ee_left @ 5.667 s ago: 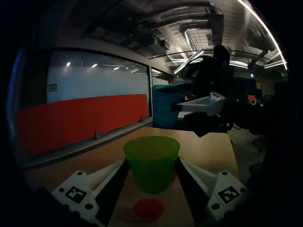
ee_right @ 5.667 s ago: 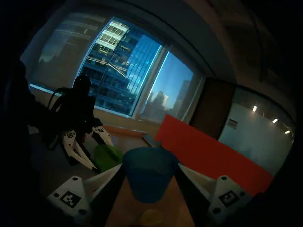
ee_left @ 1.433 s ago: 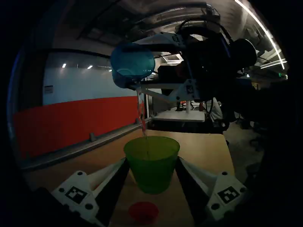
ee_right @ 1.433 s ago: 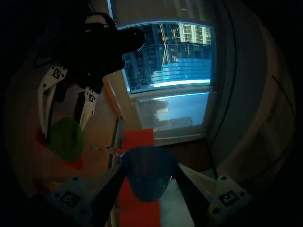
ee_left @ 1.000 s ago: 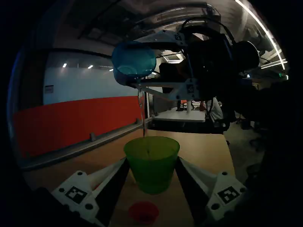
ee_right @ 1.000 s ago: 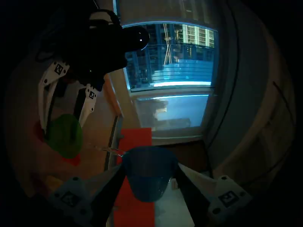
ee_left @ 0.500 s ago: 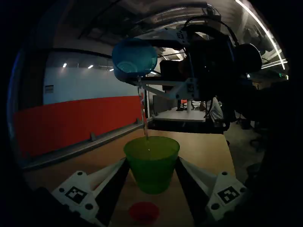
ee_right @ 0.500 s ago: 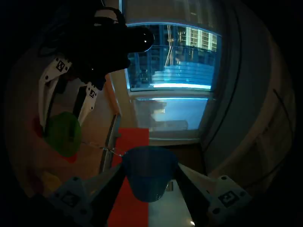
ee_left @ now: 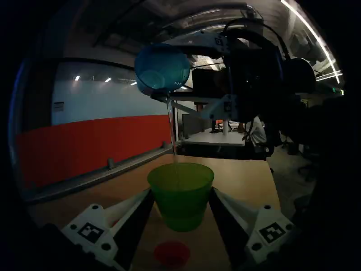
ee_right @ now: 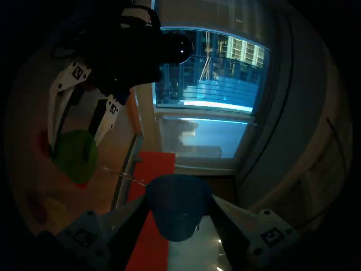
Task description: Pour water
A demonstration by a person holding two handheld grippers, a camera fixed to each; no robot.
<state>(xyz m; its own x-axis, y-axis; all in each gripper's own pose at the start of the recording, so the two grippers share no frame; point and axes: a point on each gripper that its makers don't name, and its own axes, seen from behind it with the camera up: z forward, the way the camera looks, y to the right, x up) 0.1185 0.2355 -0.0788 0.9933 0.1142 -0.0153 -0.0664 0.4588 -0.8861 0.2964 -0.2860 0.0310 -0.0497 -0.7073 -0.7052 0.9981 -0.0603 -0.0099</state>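
In the left gripper view, the left tongs (ee_left: 180,193) reach up from the bottom edge, their two white fingers pressed against either side of the green cup (ee_left: 181,205), which stands upright at lower centre. Under it lies the wooden surface (ee_left: 246,180). A small red round thing (ee_left: 171,253) sits on the surface at the bottom centre, between the fingers and nearer the camera than the cup. At upper centre the right tongs (ee_left: 170,72) grip the blue cup (ee_left: 159,67), tipped over with its mouth facing down and towards the camera. A thin stream of water (ee_left: 172,135) drops from its lower rim straight into the green cup. A red band (ee_left: 90,144) runs along the wall at the left.

In the right gripper view, the whole scene appears rolled sideways. The right tongs come up from the bottom edge and clamp the blue cup (ee_right: 179,210) at lower centre. A fine stream of water (ee_right: 124,175) leaves its rim towards the left and runs to the green cup (ee_right: 74,158), held in the left tongs (ee_right: 76,147) at middle left. A bright window (ee_right: 212,90) sits at upper centre.
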